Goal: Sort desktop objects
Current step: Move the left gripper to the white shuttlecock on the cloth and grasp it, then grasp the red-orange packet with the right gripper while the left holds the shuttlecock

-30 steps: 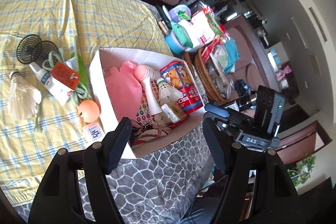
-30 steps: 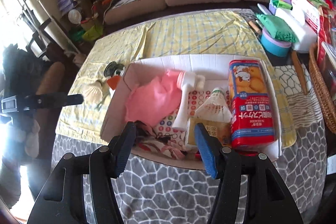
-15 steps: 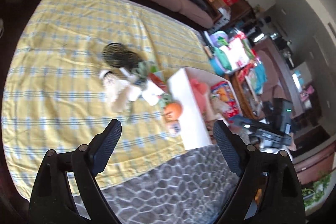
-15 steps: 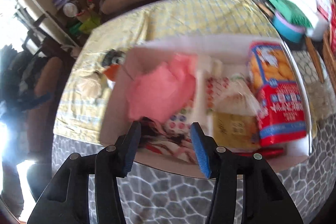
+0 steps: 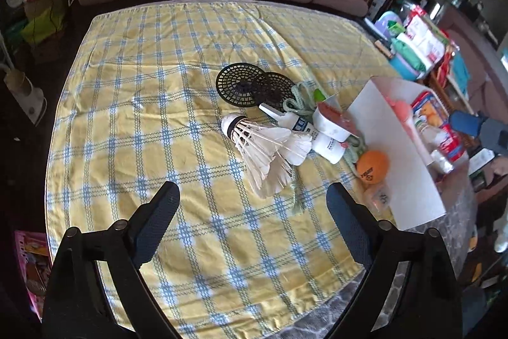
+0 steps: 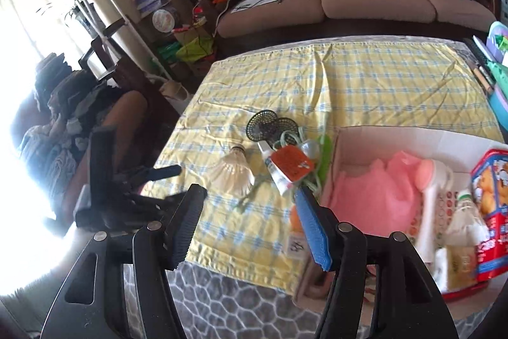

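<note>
In the left wrist view the left gripper (image 5: 252,205) hangs with jaws wide apart and empty above the yellow checked cloth (image 5: 143,116), where a shuttlecock (image 5: 263,145), a white tube (image 5: 304,129) and an orange ball (image 5: 372,166) lie just beside the white box (image 5: 393,154). In the right wrist view the right gripper (image 6: 250,220) is likewise spread and empty, and the box (image 6: 412,138) holds a pink cloth (image 6: 377,189), a second shuttlecock (image 6: 466,212) and a red snack packet (image 6: 490,205)

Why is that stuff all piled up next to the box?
It still needs sorting. A shuttlecock, white tube, black mesh discs and orange ball lie jumbled outside the white box, tangled with green cord.
</note>
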A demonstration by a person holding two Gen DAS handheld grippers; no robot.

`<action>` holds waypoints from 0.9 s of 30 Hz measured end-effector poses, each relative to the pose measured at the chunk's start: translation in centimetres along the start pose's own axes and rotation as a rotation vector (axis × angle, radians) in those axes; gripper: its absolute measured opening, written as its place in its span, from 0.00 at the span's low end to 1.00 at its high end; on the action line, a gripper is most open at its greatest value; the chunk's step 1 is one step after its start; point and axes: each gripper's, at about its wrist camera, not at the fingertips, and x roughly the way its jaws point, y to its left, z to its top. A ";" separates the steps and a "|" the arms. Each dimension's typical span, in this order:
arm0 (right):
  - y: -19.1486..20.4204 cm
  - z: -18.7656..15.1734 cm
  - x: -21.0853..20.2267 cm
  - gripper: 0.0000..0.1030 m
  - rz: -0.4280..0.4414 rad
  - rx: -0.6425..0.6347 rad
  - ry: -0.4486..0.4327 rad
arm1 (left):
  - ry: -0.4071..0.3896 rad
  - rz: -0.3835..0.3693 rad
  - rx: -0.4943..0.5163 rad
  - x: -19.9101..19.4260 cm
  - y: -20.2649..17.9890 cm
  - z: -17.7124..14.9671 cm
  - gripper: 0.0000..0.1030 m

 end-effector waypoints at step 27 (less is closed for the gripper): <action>0.6 3.1 17.3 0.48 -0.241 -0.469 0.574 | 0.061 -0.105 -0.058 -0.6 5.1 -2.0 0.30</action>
